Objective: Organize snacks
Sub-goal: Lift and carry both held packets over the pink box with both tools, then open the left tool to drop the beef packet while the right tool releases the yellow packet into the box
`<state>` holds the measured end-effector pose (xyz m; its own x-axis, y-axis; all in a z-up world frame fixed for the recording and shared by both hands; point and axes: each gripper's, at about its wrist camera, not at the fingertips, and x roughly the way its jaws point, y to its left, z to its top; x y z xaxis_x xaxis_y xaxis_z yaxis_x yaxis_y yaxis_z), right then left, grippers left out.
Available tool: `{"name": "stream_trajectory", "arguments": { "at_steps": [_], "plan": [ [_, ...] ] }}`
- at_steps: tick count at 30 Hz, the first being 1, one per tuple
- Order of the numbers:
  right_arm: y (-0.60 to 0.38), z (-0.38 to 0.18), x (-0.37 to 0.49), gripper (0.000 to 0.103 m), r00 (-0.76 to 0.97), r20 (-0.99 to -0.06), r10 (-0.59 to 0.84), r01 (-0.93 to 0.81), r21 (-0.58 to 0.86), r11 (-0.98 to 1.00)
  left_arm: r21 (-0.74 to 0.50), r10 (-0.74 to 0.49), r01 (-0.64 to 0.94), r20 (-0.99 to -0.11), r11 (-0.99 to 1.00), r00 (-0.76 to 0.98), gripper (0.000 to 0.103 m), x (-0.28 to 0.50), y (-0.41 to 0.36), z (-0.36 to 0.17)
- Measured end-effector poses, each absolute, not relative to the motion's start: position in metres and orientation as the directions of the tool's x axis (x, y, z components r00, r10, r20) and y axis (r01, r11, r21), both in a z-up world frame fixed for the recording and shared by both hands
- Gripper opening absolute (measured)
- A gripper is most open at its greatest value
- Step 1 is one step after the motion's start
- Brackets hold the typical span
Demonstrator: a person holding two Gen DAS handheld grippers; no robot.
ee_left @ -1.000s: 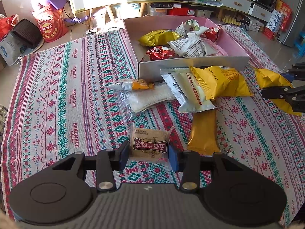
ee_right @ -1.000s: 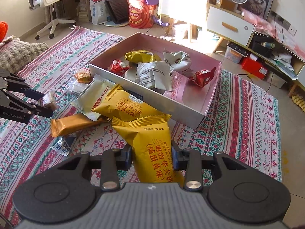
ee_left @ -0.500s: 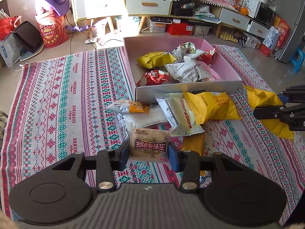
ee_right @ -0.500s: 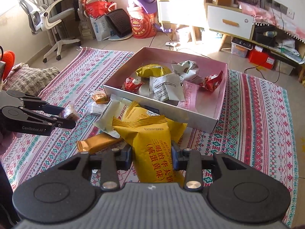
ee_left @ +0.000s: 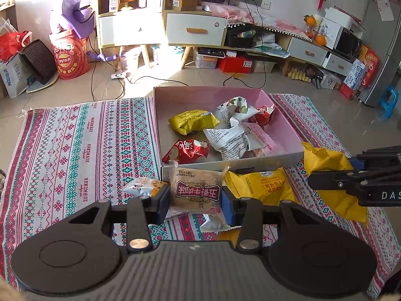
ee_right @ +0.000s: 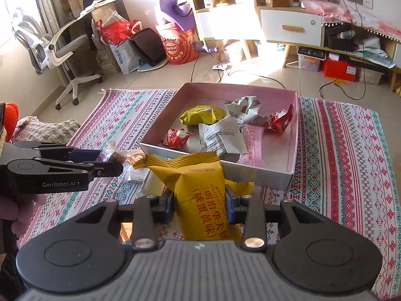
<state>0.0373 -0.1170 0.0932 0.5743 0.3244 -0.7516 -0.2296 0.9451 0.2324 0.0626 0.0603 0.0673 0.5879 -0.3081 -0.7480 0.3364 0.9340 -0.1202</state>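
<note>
Left wrist view: the left gripper (ee_left: 196, 200) is clamped on a flat, tan, crinkly beef-snack packet (ee_left: 196, 192), held above the woven patterned rug (ee_left: 75, 150) near the pink box's near wall. Right wrist view: the right gripper (ee_right: 200, 204) is clenched on a glossy yellow waffle packet (ee_right: 203, 190) with a serrated top edge, held just short of that same wall. Beneath them, loose packets (ee_left: 260, 185) crowd the rug against the box's near-left corner. Beyond, the shallow rectangular pink box (ee_right: 295, 150) holds crumpled foil and paper wrappers at its left and middle; its right side is bare. Rug to the left lies open, and tiled floor (ee_left: 200, 77) runs past its far edge.
</note>
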Motion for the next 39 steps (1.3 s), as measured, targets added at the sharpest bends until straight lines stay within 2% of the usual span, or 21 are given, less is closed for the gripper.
{"name": "stream_trajectory", "arguments": {
  "at_steps": [13,19,39],
  "plan": [
    [-0.135,0.091,0.064,0.035,0.608,-0.732,0.307,-0.093,0.318,0.944,-0.154,-0.328,0.311,-0.687,0.938,0.648,0.049,0.094,0.041,0.067],
    [-0.143,0.094,0.081,0.035,0.671,-0.685,0.283,-0.072,0.319,0.945,-0.102,-0.3,0.323,-0.692,0.941,0.656,0.049,0.114,0.026,0.053],
    [-0.152,0.06,0.136,0.036,0.675,-0.713,0.19,0.02,0.274,0.961,-0.063,-0.26,0.309,-0.71,0.949,0.654,0.049,0.156,-0.007,0.026]
  ]
}}
